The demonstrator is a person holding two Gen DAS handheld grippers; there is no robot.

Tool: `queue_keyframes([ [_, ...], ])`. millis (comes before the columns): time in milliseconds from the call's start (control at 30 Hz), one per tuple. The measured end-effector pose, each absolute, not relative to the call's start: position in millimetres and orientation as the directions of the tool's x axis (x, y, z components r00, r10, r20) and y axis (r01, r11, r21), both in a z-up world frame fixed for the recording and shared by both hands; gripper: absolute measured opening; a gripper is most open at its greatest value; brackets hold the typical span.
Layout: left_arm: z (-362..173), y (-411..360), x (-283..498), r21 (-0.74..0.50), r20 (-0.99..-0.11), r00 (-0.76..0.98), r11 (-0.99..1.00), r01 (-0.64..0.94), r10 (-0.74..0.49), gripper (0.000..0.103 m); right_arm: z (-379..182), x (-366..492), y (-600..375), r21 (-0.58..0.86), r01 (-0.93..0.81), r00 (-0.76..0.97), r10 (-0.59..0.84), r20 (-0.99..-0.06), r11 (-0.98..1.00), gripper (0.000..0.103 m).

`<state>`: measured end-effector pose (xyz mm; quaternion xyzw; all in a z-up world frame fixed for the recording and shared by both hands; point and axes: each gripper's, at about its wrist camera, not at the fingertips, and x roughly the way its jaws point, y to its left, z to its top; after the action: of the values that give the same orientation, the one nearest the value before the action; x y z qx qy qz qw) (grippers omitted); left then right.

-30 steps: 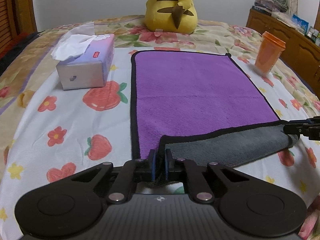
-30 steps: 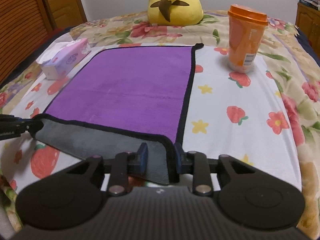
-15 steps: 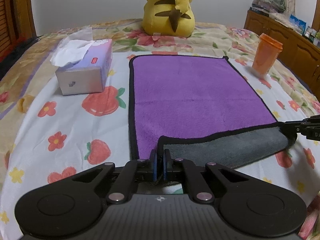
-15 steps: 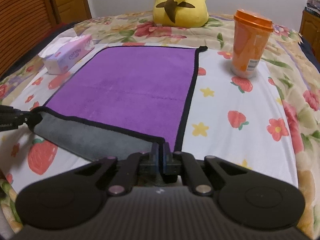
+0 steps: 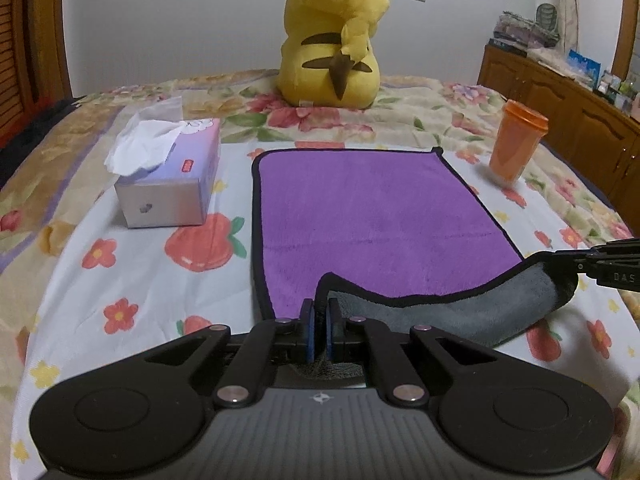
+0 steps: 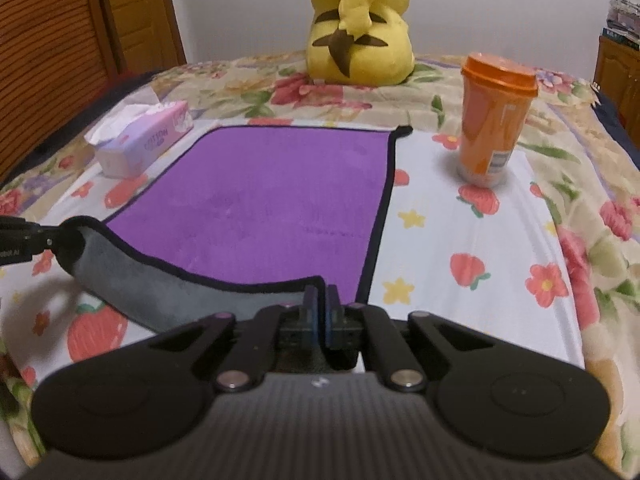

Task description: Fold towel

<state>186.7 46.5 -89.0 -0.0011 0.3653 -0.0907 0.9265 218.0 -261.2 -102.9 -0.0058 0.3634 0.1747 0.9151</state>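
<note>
A purple towel with black trim and a grey underside lies flat on the bed; it also shows in the right wrist view. My left gripper is shut on its near left corner. My right gripper is shut on its near right corner. Both corners are lifted off the bed, and the near edge hangs between them with the grey underside turned up. The right gripper shows at the right edge of the left wrist view, and the left gripper at the left edge of the right wrist view.
A tissue box stands left of the towel. An orange lidded cup stands to its right. A yellow plush toy sits beyond the far edge. Wooden cabinets line the right wall.
The right gripper closed on the near right corner. Both grippers then rose, lifting the near edge of the towel off the bed.
</note>
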Motion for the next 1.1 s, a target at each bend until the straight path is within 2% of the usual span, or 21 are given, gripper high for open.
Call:
queue_keyframes([
  [533,-70.3,51.0,186.6,-0.083,-0.614,0.768,0.982,0.168,-0.183,0.008,-85.7,219.2,-264.8,0.103,-0.338,0.730,0.330,-0.598,0.935,0.003],
  [833,-62.7,53.7,196.2,-0.089,-0.584,0.789,0.981,0.172,-0.191,0.008,-66.3,219.7,-265.8,0.071,-0.369,0.774,0.348,-0.529,0.927,0.003],
  [1100,-61.1,51.5,207.1,-0.072,-0.578,0.792,0.979,0.190,-0.196,0.008,-72.3,234.7,-265.0,0.047,-0.383,0.767,0.347,-0.539,0.922,0.003],
])
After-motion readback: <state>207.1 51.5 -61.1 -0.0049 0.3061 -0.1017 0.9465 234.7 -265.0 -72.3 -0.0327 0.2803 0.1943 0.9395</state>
